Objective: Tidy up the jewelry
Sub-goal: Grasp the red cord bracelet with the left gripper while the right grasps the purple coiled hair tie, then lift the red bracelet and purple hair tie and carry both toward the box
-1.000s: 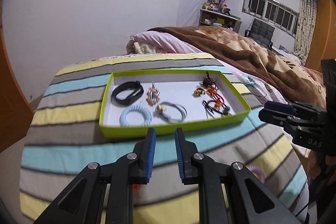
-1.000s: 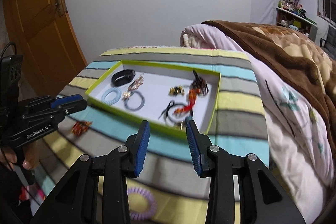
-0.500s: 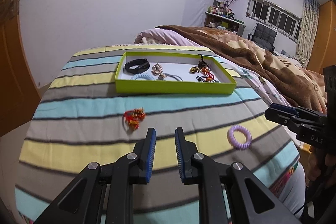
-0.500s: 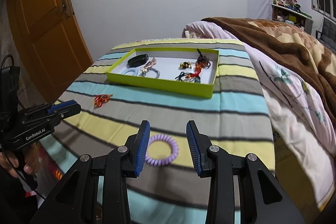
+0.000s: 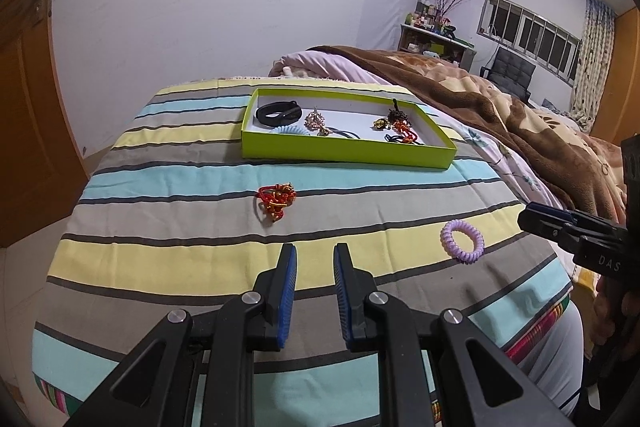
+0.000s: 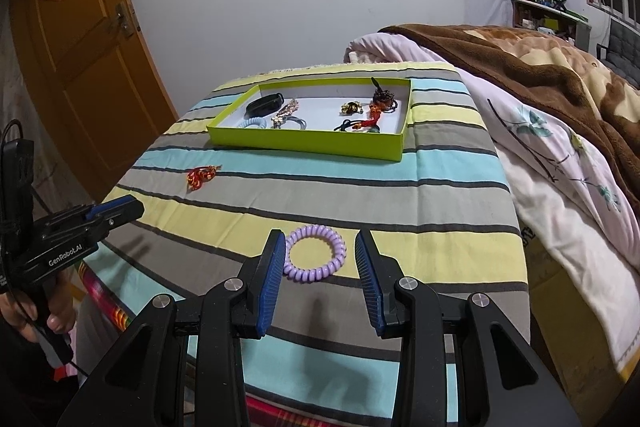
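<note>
over the near edge of the striped bedsheet (image 6: pixel 440 203), the right gripper (image 6: pixel 320 247) hangs with its jaws wide apart, and the purple spiral hair tie (image 6: pixel 315 258) lies flat on the sheet right between the blue pads — nothing clamped, the left pad just beside the coil. the left gripper (image 5: pixel 315 259) sits lower left, jaws parted by a narrow gap and holding nothing; in its view the purple tie (image 5: pixel 462 241) lies off to the right. further out, a red and gold knotted cord bracelet (image 5: pixel 276 200) rests alone on a grey stripe, well short of the box. beyond it, the lime-green tray (image 5: pixel 344 151) carries a black band (image 5: pixel 279 113), a light blue coil tie (image 5: pixel 289 130), a gold charm (image 5: pixel 315 119) and a tangle of red and black cords (image 5: pixel 402 129) — all inside its white floor. behind, a brown blanket (image 6: pixel 520 63) covers the bed.
</note>
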{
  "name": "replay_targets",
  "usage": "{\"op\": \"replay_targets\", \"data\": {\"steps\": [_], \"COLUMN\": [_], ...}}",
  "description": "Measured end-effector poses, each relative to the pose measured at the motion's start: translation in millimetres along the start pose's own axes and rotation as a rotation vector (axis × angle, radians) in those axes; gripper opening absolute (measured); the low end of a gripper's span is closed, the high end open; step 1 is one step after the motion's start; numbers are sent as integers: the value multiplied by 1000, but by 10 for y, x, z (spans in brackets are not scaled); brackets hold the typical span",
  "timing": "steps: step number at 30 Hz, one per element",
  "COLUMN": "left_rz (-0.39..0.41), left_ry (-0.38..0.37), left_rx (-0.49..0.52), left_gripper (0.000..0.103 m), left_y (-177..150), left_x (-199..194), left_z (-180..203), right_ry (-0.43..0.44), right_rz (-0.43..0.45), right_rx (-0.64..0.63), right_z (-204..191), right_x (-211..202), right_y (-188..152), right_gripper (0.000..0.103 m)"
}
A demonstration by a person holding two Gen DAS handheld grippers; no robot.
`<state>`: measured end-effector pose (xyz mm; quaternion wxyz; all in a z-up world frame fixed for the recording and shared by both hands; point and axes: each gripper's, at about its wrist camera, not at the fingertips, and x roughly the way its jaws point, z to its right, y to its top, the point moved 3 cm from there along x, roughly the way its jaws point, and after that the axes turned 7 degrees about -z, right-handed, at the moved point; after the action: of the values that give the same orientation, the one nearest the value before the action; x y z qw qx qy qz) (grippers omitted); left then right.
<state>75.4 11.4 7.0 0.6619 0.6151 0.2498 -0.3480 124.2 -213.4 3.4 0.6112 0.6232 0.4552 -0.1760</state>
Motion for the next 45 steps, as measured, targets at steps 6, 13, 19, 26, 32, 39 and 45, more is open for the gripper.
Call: {"op": "replay_targets", "data": {"steps": [6, 13, 19, 26, 32, 39, 45], "left_rz": [-16, -39, -63, -80, -103, -135, -135], "left_ry": [14, 43, 61, 65, 74, 62, 69], "left_rx": [-13, -26, -20, -17, -24, -52, -47], "left_gripper": [18, 18, 22, 29, 29, 29, 28], "left_y": [26, 88, 193, 334, 411, 448, 469], "left_x": [86, 244, 435, 638, 809, 970, 992], "left_z": [-46, -150, -225, -264, -299, -357, -349], "right_ry": [1, -5, -36, -63, -87, -111, -107], "right_rz": [-19, -57, -111, -158, -170, -170, -163], "right_rx": [0, 2, 1, -18, -58, -82, -78], "right_z": [0, 26, 53, 55, 1, -9, -5], "right_x": [84, 246, 451, 597, 646, 670, 665], "right_y": [-6, -5, -17, -40, -23, -3, -1], "right_gripper": [37, 37, 37, 37, 24, 11, 10]}}
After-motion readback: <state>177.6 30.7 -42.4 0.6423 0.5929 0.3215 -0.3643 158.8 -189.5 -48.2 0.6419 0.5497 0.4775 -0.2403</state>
